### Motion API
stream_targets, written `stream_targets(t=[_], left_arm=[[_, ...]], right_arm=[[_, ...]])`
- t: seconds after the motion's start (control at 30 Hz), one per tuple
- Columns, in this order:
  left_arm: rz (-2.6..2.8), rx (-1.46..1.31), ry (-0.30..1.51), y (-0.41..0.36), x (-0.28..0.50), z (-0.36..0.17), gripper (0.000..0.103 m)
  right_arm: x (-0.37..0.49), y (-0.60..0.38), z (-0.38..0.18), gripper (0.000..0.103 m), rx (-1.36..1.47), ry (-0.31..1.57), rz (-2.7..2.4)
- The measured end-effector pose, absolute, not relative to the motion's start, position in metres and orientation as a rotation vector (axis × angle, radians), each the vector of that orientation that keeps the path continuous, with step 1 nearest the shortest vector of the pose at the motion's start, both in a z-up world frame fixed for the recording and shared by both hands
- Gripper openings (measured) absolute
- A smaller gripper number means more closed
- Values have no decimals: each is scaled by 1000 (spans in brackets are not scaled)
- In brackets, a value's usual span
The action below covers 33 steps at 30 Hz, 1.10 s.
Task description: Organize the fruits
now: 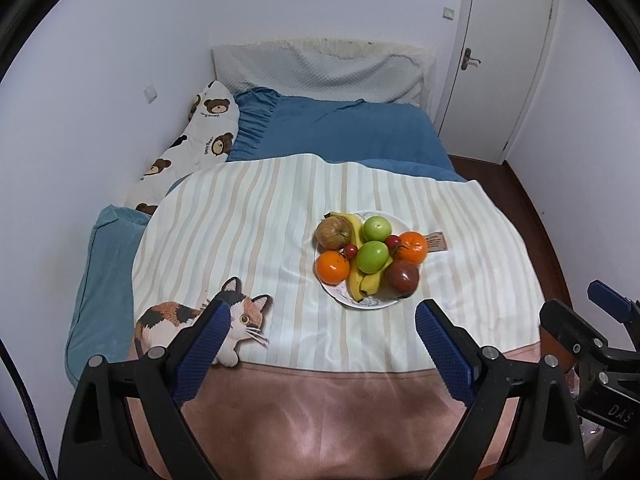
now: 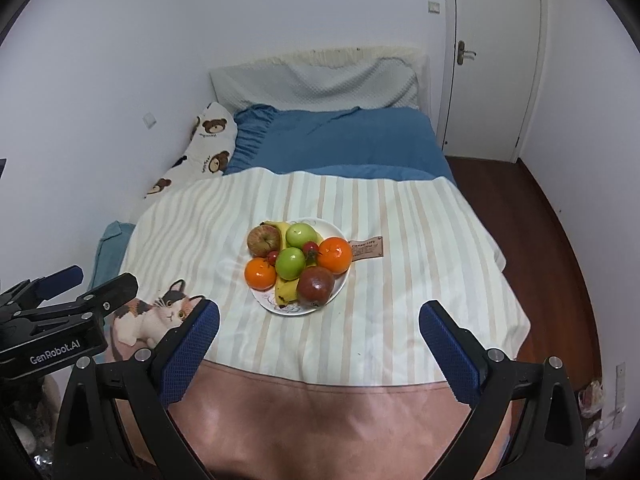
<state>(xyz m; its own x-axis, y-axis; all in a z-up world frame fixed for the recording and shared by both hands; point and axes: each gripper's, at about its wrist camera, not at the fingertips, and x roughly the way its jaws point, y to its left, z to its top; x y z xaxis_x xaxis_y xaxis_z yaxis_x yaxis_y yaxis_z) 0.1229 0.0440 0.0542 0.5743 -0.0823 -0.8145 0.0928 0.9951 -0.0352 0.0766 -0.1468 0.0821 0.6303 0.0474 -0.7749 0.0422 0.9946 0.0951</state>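
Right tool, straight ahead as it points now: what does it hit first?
Probably the plate of fruit. It sits ahead between the open right tool's fingers, slightly left of centre, with the banana and dark red fruit nearest. Only striped blanket lies before it; depth is unclear.

My banana [image 1: 362, 280] is mostly hidden under the apples and oranges; the words on the little brown tag [image 2: 366, 249] are too small to read.
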Motion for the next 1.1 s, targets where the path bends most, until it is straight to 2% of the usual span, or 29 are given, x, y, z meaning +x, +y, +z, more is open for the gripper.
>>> stream_targets(t=[0.37,0.73,1.1], left_arm=[[-103,33,893,40,80,87,95],[-83,25,860,47,63,102,95],[-64,20,877,46,83,86,95]], right_arm=[[32,-138,127,102,101,825,29],[18,-139,134,102,106,839,36],[36,-140,116,103,83,847,-4]])
